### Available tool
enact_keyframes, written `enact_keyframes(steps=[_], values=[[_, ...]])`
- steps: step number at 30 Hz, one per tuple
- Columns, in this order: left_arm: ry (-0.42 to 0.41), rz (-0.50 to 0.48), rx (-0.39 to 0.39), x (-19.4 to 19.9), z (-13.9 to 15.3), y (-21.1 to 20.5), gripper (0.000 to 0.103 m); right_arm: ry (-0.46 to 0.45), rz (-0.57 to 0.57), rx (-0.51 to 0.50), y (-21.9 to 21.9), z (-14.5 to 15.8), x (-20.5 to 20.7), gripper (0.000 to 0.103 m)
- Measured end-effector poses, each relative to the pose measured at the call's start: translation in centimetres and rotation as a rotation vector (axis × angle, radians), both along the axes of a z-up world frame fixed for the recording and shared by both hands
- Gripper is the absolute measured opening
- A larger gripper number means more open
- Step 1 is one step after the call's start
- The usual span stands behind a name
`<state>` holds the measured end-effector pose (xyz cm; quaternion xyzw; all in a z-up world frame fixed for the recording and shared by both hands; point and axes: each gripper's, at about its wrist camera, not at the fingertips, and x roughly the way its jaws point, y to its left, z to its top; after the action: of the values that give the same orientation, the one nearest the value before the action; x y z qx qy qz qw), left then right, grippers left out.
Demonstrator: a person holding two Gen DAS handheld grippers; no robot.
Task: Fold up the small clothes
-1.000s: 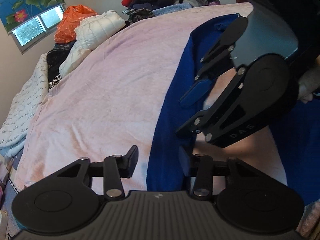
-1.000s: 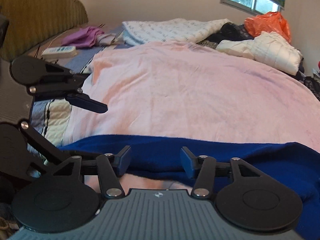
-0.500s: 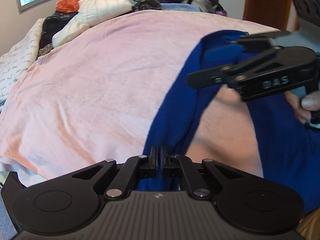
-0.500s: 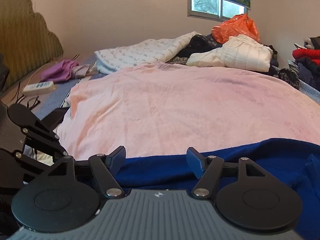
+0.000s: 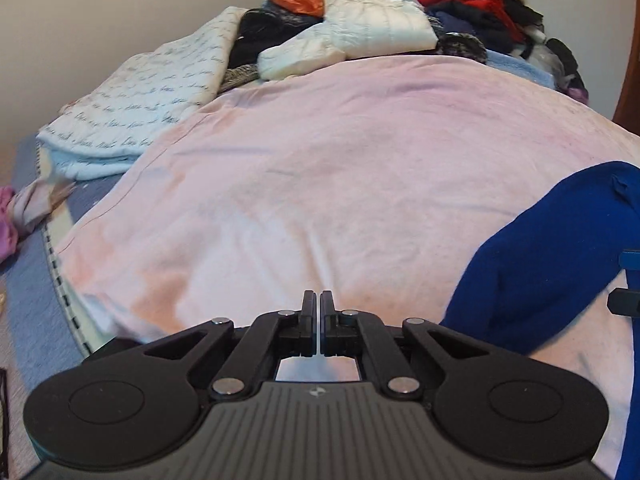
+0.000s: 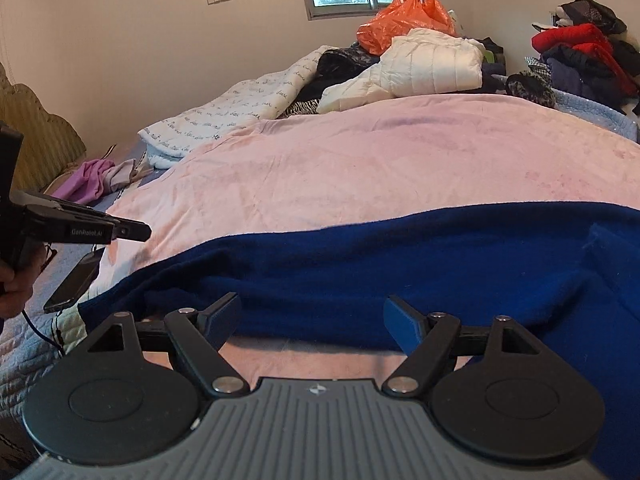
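1. Judged early in the fold: blue garment (image 6: 400,264) lying stretched across the near edge of the bed, one long edge doubled over along its near side, no compact folded shape yet.
2. Left to do, by the look of it: bringing the ends together, flattening, setting aside; other clothes heaped at the far edge of the bed untouched.
3. Left gripper (image 5: 318,322) clenched tight, pads pressed together with nothing between them, poised over the bare pink blanket (image 5: 320,168) toward the bed's near left corner, apart from the garment.
4. Right gripper (image 6: 313,318) released and opening wider, blue pads either side of the garment's near fold, not pressing on it.
5. Garment: deep blue, thick, fuzzy knit or fleece, soft rounded fold lines, a seam or cuff showing at its right end.
6. Blanket: pale pink, plush, faintly creased, draped over the whole bed.
7. At the far edge: puffy white quilted jacket (image 6: 420,68), crinkled orange plastic bag (image 6: 404,16), white bedding with script print (image 6: 240,112).
8. Dark phone (image 6: 74,284) with cable at the bed's near left edge.
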<state>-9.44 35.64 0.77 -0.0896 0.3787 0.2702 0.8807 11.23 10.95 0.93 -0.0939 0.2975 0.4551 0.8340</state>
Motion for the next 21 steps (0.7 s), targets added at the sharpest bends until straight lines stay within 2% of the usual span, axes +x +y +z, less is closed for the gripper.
enact_keyframes(steps=[4,7,9,11,13,15,16,18,19,21], values=[[-0.031,-0.05,-0.046,-1.5,1.5,-1.7,0.002,-0.03,0.06,-0.027,1.2,0.0,-1.0,0.081],[-0.015,-0.178,-0.105,-1.9,2.0,-3.7,0.005,-0.142,0.152,-0.099,2.8,-0.1,-3.4,0.081],[0.034,-0.262,-0.095,-1.9,1.7,-5.2,0.006,-0.226,0.222,-0.154,3.9,-0.4,-5.2,0.081],[0.069,-0.334,-0.071,-1.9,1.1,-6.8,0.006,-0.24,0.268,-0.184,4.8,-0.8,-6.2,0.081],[0.1,-0.355,-0.018,-1.5,0.1,-7.8,0.007,-0.235,0.278,-0.192,5.1,-1.1,-6.6,0.081],[0.138,-0.331,0.067,-0.9,-1.1,-8.0,0.008,-0.222,0.278,-0.204,5.2,-1.5,-6.7,0.081],[0.166,-0.288,0.133,-0.7,-1.7,-7.6,0.008,-0.216,0.279,-0.207,5.1,-1.6,-6.8,0.081],[0.229,-0.117,0.247,-0.5,-2.4,-5.5,0.008,-0.214,0.28,-0.206,4.9,-1.5,-6.9,0.081],[0.231,-0.033,0.257,-0.9,-2.1,-4.0,0.008,-0.214,0.281,-0.204,4.8,-1.4,-6.9,0.081],[0.179,0.072,0.224,-2.1,-1.0,-1.6,0.008,-0.218,0.282,-0.193,4.7,-1.2,-6.9,0.081]])
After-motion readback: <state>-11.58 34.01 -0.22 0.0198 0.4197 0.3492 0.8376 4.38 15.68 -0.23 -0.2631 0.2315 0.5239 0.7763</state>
